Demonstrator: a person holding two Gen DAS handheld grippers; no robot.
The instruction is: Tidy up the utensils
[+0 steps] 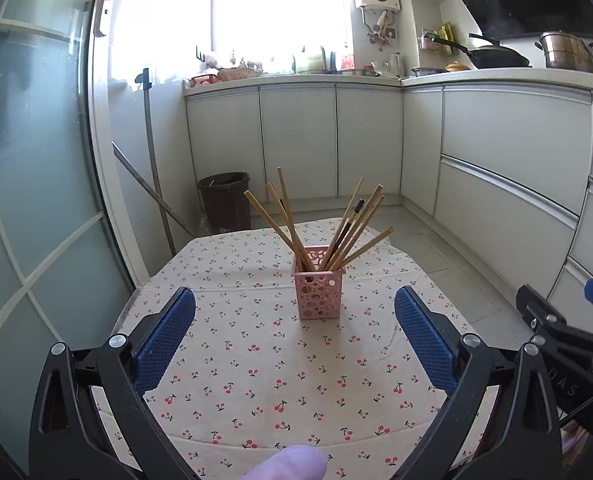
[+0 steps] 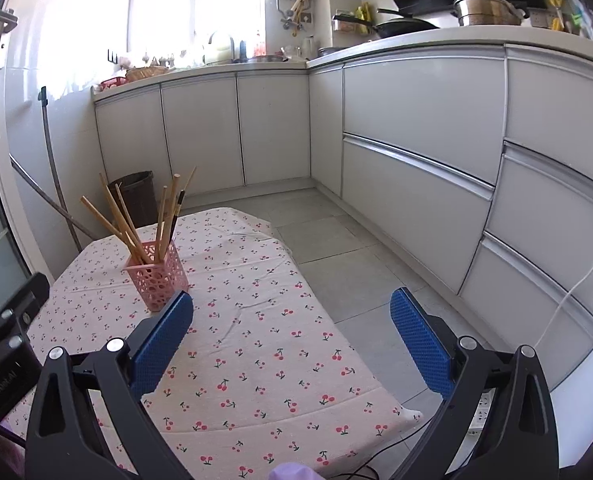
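left gripper (image 1: 295, 312): jaws wide, empty | right gripper (image 2: 291, 312): jaws wide, empty | chopsticks (image 1: 336, 232) upright in pink holder (image 1: 318, 294), mid-table (image 1: 256, 380), nearer far edge

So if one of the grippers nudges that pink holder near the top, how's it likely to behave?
The pink holder looks like thin perforated plastic, so probably light. The chopsticks rise well above its rim and splay outward, so it is likely top-heavy and could tip. On the cherry-print tablecloth it may drag the fabric rather than slide.
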